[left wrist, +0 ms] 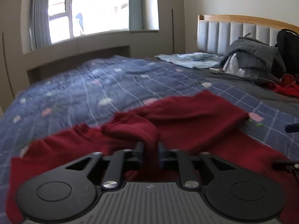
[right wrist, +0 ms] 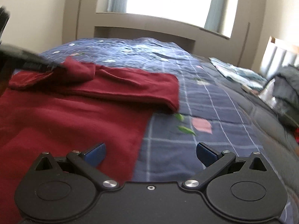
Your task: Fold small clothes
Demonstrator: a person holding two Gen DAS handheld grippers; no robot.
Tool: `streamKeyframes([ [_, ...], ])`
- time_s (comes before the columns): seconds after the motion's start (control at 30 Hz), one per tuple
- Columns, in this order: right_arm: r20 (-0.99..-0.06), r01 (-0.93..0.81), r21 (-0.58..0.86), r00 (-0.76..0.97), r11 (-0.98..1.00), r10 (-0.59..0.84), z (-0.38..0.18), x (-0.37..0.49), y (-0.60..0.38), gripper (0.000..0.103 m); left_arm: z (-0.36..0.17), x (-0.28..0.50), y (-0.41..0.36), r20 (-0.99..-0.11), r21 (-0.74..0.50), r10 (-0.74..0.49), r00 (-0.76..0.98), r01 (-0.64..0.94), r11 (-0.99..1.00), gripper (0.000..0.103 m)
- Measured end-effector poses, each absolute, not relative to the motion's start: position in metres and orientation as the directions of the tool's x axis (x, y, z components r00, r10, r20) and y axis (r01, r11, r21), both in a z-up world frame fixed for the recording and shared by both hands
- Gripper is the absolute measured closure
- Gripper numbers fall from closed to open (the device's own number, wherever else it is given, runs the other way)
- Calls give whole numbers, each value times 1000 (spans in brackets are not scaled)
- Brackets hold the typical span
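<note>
two views, taken in turn.

left wrist view: the left gripper (left wrist: 150,149) has its jaws drawn nearly together on a bunched tongue of the dark red garment (left wrist: 186,112), which lies spread on the blue checked quilt (left wrist: 112,78) of the bed. the pinched part looks like a sleeve or side flap, lifted into a hump just ahead of the fingertips, while a doubled band of the same cloth lies flat beyond it toward the right. the picture is smeared, so exactly how much cloth sits in the pinch cannot be told. to do this fold well, i judge the flap should be carried low and level across the body of the garment, kept taut enough that the hump flattens, and let go only once its edge lines up with the band already laid over.

right wrist view: the right gripper (right wrist: 150,152) is spread wide with nothing between its blue pads (right wrist: 96,152), hovering over the near right edge of the red garment (right wrist: 74,123) where it meets the quilt (right wrist: 205,97). the left gripper (right wrist: 28,61) shows at the far left as a dark blur at the raised flap. the free tool would probably serve best by pressing or pinning the near edge, so the garment does not slide while the flap is drawn over. farther up the bed, a pale blue cloth (right wrist: 237,72) and a grey heap (right wrist: 287,82) lie well apart from the work.
</note>
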State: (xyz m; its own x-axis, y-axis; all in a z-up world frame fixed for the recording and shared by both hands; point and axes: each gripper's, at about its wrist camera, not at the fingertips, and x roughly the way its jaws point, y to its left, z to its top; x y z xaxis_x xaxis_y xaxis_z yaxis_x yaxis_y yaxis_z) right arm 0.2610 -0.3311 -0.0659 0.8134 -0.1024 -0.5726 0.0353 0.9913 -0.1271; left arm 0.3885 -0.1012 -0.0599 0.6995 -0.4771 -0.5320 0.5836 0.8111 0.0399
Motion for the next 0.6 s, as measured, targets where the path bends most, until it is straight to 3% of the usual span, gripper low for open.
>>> streamKeyframes([
  [0.07, -578, 56, -100, 809, 993, -104, -69, 259, -337, 1, -55, 387, -96, -524, 16, -497, 692, 592, 806, 43],
  [0.13, -582, 70, -76, 807, 995, -102, -71, 259, -340, 1, -54, 385, -93, -536, -6, -521, 664, 614, 789, 37],
  [0.2, -584, 79, -64, 806, 995, -102, -71, 259, -341, 1, -55, 382, -88, -548, -12, -533, 645, 630, 776, 22],
  [0.37, -566, 73, -88, 817, 994, -110, -64, 268, -333, 1, -43, 370, -66, -549, 2, -481, 683, 577, 817, 2],
  [0.5, -530, -1, -88, 847, 996, -46, -50, 297, -317, 1, -31, 363, -28, -566, -57, -404, 718, 455, 889, 0],
  [0.6, -519, -112, -51, 852, 992, 70, -37, 331, -295, 1, -27, 367, 5, -603, -77, -271, 751, 283, 956, 0],
])
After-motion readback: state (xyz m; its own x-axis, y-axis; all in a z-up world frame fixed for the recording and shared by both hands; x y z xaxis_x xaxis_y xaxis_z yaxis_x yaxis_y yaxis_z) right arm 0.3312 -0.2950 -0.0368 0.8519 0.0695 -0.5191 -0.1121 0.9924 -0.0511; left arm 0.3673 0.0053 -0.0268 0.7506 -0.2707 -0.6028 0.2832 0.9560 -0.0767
